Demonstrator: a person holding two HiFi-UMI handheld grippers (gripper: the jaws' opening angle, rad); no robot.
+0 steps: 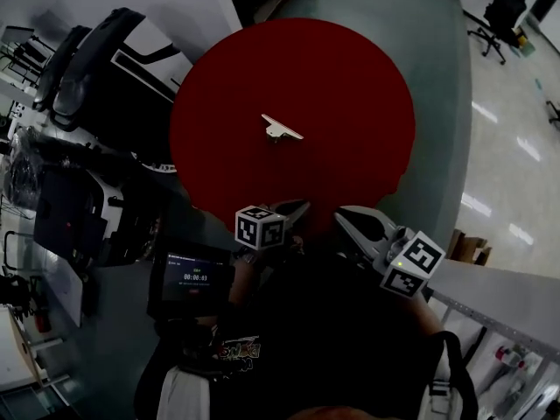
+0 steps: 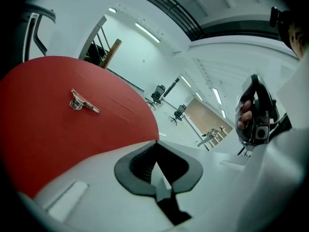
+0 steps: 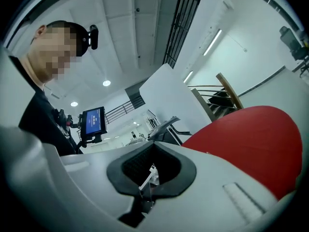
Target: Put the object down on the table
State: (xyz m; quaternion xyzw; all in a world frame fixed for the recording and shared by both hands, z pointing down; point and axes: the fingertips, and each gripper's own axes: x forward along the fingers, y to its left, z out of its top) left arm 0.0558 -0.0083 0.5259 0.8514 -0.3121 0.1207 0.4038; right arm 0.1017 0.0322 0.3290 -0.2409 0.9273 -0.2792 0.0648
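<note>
A small silvery metal clip [image 1: 282,129] lies alone on the round red table [image 1: 350,77], near its middle. The left gripper view shows the clip [image 2: 83,102] on the red tabletop [image 2: 43,129], well ahead of the jaws. My left gripper [image 1: 302,205] hovers at the table's near edge, shut with nothing between its jaws [image 2: 158,142]. Just right of it is my right gripper [image 1: 339,217], also at the near edge. Its jaws meet at the tips [image 3: 154,143] and hold nothing. A hand grips the right gripper [image 2: 256,115].
A treadmill [image 1: 96,59] stands left of the table. A small screen with a timer [image 1: 191,281] sits at the person's left. An office chair [image 1: 499,11] is far right, and a cardboard box [image 1: 468,248] lies on the floor at the right.
</note>
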